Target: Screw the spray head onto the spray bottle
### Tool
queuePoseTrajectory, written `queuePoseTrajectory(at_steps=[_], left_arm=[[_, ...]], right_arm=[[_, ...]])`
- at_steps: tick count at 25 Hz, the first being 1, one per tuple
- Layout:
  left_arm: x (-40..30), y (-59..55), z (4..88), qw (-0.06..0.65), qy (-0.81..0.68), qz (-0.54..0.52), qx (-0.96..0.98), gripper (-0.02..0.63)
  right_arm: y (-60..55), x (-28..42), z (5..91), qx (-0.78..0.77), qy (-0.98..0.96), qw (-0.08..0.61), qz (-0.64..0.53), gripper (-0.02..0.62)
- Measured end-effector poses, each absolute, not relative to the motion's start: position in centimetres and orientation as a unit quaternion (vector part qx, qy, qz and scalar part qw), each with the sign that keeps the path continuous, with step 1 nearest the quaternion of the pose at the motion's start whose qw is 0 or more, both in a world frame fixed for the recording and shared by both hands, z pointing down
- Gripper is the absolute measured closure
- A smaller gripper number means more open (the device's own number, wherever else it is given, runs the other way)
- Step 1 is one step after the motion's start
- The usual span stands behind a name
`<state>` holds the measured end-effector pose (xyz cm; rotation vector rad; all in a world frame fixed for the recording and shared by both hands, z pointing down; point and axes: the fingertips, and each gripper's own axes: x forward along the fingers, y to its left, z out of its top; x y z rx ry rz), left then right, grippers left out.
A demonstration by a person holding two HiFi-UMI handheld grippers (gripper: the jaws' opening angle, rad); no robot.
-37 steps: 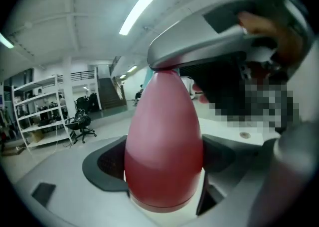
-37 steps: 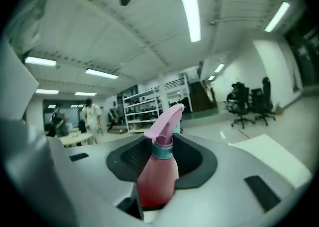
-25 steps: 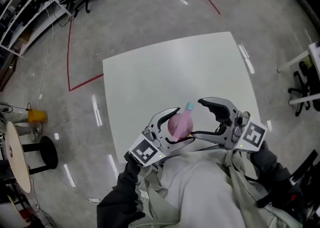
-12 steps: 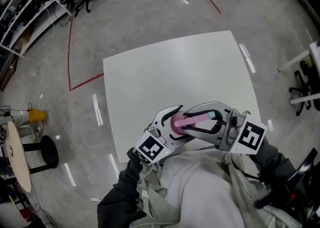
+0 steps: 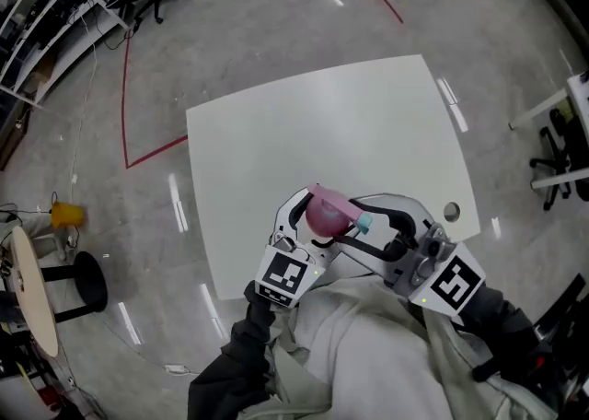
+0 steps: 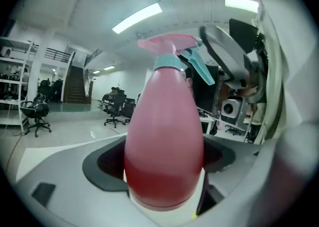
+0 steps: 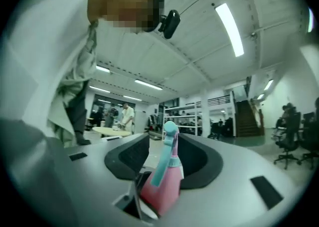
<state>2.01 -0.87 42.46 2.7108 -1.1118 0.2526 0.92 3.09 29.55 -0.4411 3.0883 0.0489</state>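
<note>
Since a second back: my right claw [image 7: 165, 165], then wide and off to the side, now sits round spray head [image 5: 364, 222]; spray bottle [image 5: 326, 210] now tipped toward my right. My left claw [image 6: 164, 171] clamped on fat pink body of bottle, jaws well apart round it. Right claw's jaws opening; spray head stands between them, close to one pad, gap at other. Bottle up in air above near edge of white desk [image 5: 322, 123], head on neck.
</note>
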Motion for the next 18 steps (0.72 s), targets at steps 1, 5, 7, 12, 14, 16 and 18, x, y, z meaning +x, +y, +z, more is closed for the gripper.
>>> queuePoseTrajectory(at_steps=[1,5,7,12,14,16,18], left_arm=[[1.6,-0.5,42.1,0.096,-0.355,0.078,0.927,0.170],[0.7,2.2,39.7,0.108,-0.244,0.015,0.964,0.170],[0.5,3.5,39.1,0.120,-0.200,0.014,0.972,0.170],[4.1,7.0,40.2,0.104,-0.045,0.079,0.990,0.170],[5.2,8.5,40.2,0.114,0.013,0.091,0.989,0.170],[5.7,9.4,39.9,0.120,0.041,0.091,0.988,0.170],[6.0,8.8,39.7,0.112,0.024,0.090,0.989,0.170]], right_arm=[[3.4,1.6,29.4,-0.113,0.993,0.016,0.008,0.442],[2.6,3.7,27.8,-0.068,0.993,0.070,-0.064,0.443],[3.1,3.1,27.8,-0.039,0.996,0.063,-0.058,0.443],[5.4,1.2,29.2,0.069,0.997,-0.006,-0.042,0.442],[6.4,0.6,29.4,0.110,0.993,-0.013,-0.049,0.442],[7.2,-0.1,29.2,0.135,0.989,-0.007,-0.059,0.442],[7.2,-0.4,28.9,0.132,0.989,0.006,-0.059,0.442]])
